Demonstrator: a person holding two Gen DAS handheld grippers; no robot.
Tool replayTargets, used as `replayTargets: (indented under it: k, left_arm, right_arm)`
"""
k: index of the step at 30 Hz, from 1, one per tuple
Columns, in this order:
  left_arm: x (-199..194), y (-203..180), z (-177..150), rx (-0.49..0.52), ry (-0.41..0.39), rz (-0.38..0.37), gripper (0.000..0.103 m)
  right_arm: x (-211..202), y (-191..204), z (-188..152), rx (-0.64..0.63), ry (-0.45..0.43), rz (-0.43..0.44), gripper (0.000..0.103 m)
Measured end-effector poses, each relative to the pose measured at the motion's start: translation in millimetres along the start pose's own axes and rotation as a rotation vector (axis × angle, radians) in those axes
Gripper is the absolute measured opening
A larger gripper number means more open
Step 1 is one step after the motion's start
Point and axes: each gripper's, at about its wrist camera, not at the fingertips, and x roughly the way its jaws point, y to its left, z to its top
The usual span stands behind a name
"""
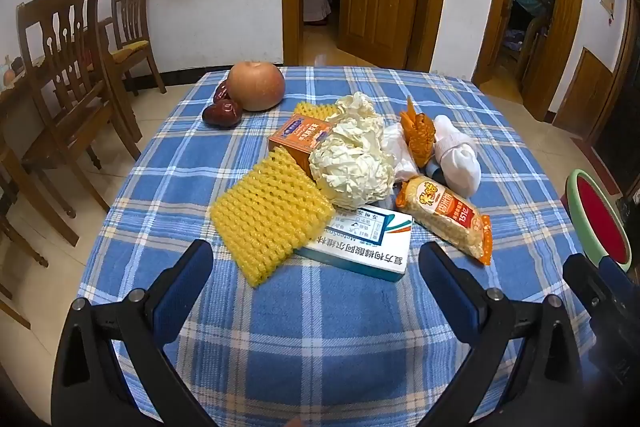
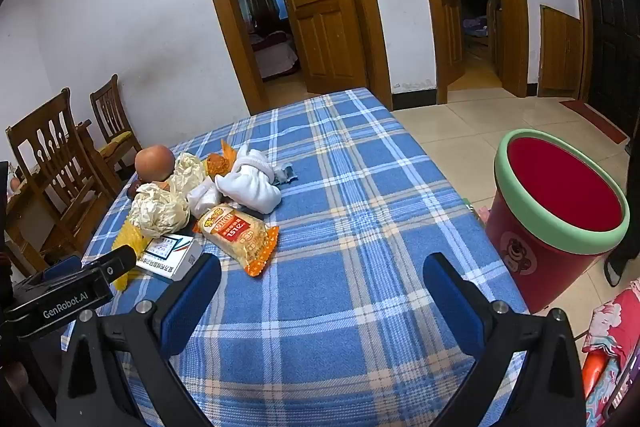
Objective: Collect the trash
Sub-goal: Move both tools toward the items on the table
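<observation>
Trash pile (image 1: 352,163) lies in the middle of the checked tablecloth (image 1: 320,327): yellow foam net (image 1: 268,223), crumpled paper (image 1: 352,167), white medicine box (image 1: 360,243), snack pack (image 1: 444,215). Apple (image 1: 256,85) is behind it. Red bin (image 2: 556,219) stands on the floor, right of the table. Left gripper (image 1: 316,263) & right gripper (image 2: 320,275) both wide apart, nothing between fingers.

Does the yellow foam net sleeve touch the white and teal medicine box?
Touching. In the left wrist view the yellow foam net sleeve lies with its right corner over the white and teal medicine box, without gap.
</observation>
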Motion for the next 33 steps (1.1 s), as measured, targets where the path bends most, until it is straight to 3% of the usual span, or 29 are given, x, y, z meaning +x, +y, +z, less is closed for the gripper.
replayTargets:
  k: [33]
  left_arm:
    - [5.6, 10.9, 7.4, -0.007, -0.015, -0.003, 0.102]
  right_arm:
    - [5.2, -4.1, 2.3, 0.001, 0.001, 0.002, 0.103]
